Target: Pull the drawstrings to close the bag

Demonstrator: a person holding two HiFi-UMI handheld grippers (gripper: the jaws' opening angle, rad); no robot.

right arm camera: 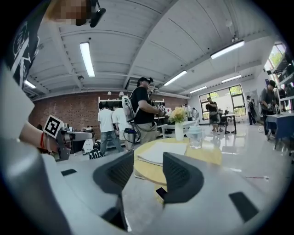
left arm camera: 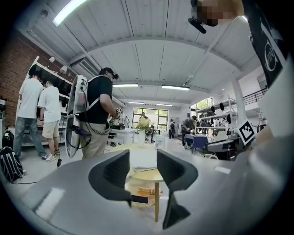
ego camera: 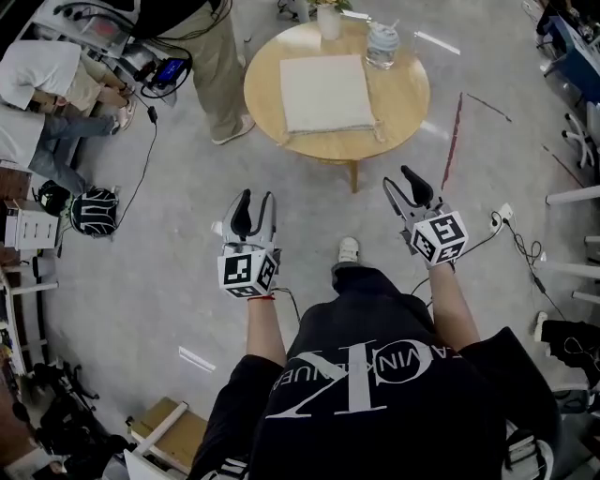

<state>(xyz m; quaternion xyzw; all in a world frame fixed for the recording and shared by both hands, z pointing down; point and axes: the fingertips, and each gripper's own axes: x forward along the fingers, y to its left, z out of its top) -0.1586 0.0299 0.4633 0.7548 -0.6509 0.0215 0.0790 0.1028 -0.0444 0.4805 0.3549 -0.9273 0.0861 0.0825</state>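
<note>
The person stands with both forearms stretched forward and roughly parallel, each hand carrying its tool low over the grey floor (ego camera: 159, 281), short of the round wooden worktop (ego camera: 405, 94). The left gripper (ego camera: 253, 208) points almost straight ahead toward the worktop's near edge, and its marker cube sits just above the wrist. The right gripper (ego camera: 405, 187) angles slightly inward toward the worktop's leg. Both stand open with nothing between the jaws: in the left gripper view the gap frames the worktop's edge and leg, and in the right gripper view it frames the yellow top. The bag (ego camera: 325, 92) lies flat in the middle of the worktop, well apart from both grippers and ahead of them, a little nearer the right one. It is a pale, off-white cloth rectangle, smooth and unfilled, with its near edge close to the worktop's rim. Its drawstrings are too small to make out clearly. Behind it, at the far side of the worktop, stand a white vase (ego camera: 328, 21) with flowers and a clear jar (ego camera: 382, 45).
</note>
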